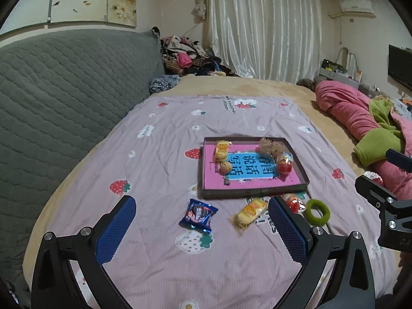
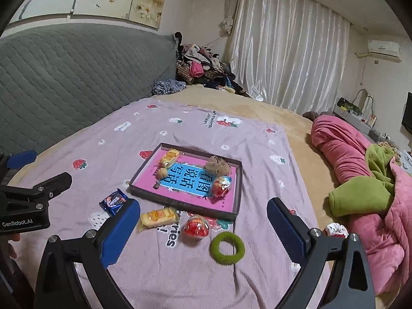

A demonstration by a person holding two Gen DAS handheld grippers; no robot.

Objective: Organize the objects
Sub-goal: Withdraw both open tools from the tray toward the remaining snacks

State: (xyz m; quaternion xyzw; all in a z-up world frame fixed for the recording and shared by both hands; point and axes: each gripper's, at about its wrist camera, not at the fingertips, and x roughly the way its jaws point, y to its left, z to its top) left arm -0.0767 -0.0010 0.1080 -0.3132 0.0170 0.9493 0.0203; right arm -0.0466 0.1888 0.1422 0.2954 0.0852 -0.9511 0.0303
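A wide bed fills the room, and over it lies a lilac blanket (image 1: 164, 159) printed with strawberries. On the blanket sits a shallow box lid used as tray (image 2: 233, 215), pink inside with blue label; it holds already a yellow cake packet (image 2: 169, 157), a walnut (image 2: 162, 173), a brown fluffy ball (image 2: 217, 165) and a red-wrapped sweet (image 2: 221, 186). Four things lie outside it, along its near wall: a blue cookie packet (image 1: 198, 215), a second yellow cake packet (image 1: 251, 211), another red sweet (image 2: 196, 226) and a green ring (image 2: 227, 248). The left gripper (image 1: 202, 228) hangs above the blanket with fingers spread wide and nothing between them; the right gripper (image 2: 203, 229) is the same, wide apart and empty. I judge the sorting is about half done. The blue cookie packet is straight ahead between the left fingers, clearly nearer to that hand, and it lies tilted, its long axis running toward the tray. The green ring and red sweet lie between the right fingers, so they belong more to the right hand. The loose yellow packet lies across, long axis roughly parallel to the tray wall, near the left gripper's right finger.
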